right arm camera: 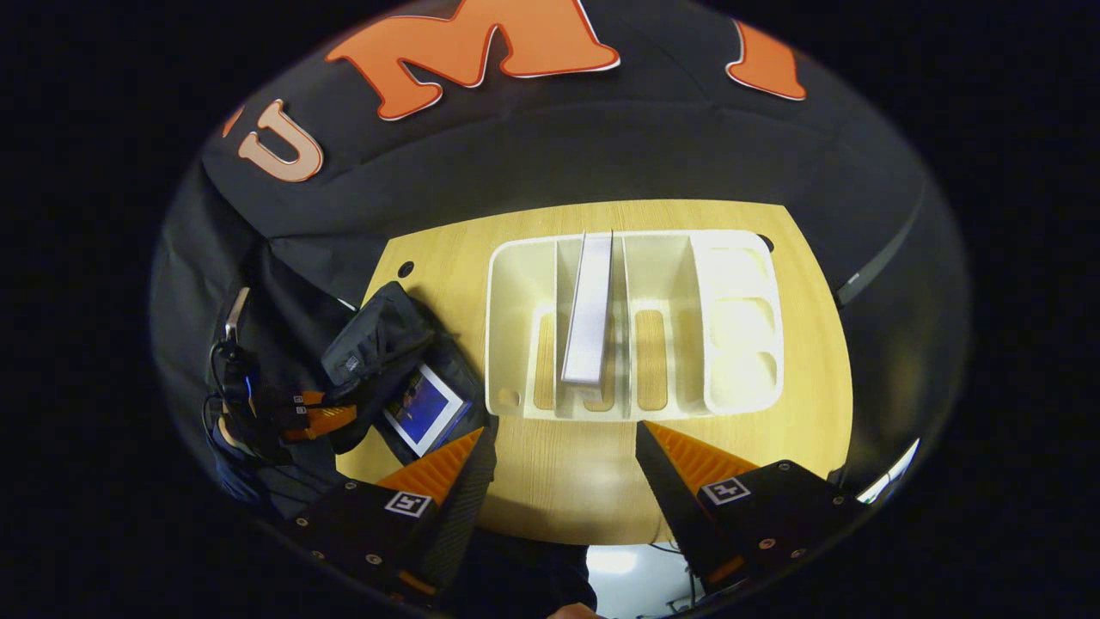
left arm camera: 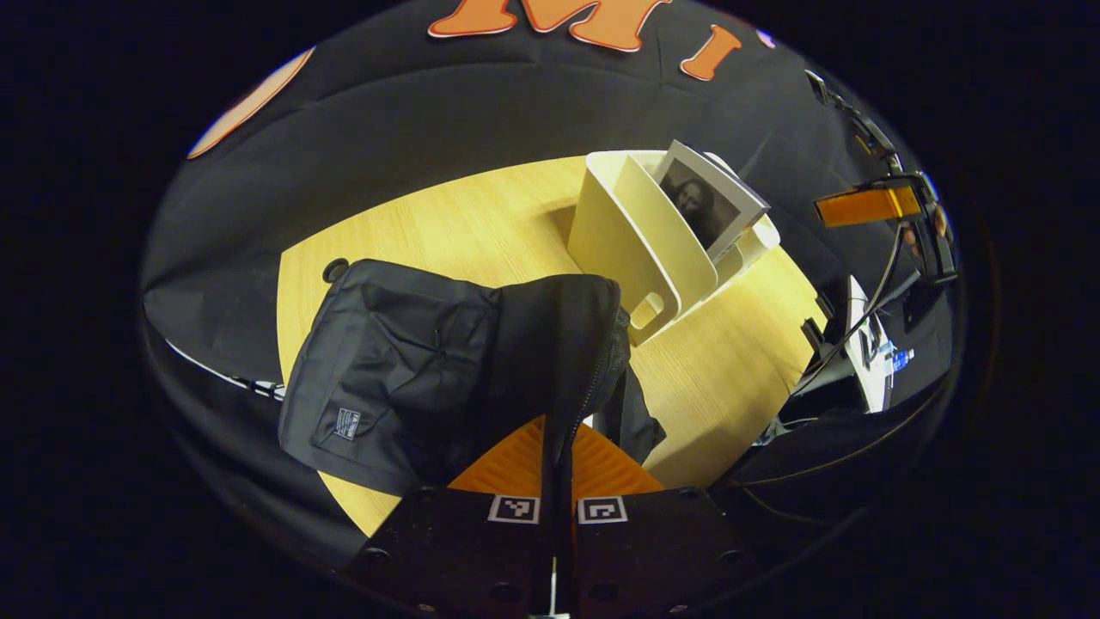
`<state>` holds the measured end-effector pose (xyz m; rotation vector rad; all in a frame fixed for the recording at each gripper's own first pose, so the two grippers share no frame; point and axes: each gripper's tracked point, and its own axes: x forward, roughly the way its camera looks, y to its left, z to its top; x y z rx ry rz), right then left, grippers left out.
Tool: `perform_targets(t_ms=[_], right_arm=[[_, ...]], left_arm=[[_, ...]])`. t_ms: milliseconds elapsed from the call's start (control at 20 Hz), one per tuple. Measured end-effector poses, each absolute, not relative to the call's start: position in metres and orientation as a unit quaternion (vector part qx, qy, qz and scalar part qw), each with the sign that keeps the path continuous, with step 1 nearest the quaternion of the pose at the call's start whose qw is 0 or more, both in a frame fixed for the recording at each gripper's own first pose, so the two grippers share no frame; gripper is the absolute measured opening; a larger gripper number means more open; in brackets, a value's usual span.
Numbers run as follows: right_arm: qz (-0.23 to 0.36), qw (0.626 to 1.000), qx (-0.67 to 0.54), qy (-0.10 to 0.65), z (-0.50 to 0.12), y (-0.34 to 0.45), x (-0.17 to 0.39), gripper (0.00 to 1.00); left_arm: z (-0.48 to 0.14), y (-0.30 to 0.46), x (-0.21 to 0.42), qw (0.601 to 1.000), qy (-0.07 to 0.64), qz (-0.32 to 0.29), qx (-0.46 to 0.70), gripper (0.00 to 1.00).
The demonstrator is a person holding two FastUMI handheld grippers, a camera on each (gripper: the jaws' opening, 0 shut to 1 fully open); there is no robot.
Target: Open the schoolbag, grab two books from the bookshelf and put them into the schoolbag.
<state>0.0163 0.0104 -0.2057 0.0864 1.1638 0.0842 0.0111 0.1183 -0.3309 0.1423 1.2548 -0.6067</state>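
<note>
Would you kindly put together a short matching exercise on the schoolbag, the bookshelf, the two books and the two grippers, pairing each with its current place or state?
Column one:
1. left gripper
2. right gripper
3. grey book
4. blue book

Column two:
A. standing in a slot of the white bookshelf
B. lying inside the open schoolbag
C. fingers shut on the schoolbag's flap
D. fingers wide apart, holding nothing, over the wooden table

Pairs: 1-C, 2-D, 3-A, 4-B
</note>
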Motion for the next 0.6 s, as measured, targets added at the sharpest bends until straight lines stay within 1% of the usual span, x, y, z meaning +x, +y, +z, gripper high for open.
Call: perform_targets(t_ms=[250,550,600], right_arm=[[0.036,0.813,0.051,0.578,-0.226,0.011,0.074,0.97],[0.009,0.781,0.020,0.624,-0.286,-0.006,0.108,0.83],[0.004,0.777,0.015,0.629,-0.295,-0.009,0.110,0.79]], left_arm=[[-0.337,0.123,0.006,0.769,0.589,-0.246,0.042,0.02],[-0.346,0.126,0.002,0.769,0.602,-0.215,0.023,0.02],[-0.347,0.126,0.001,0.768,0.604,-0.211,0.020,0.02]])
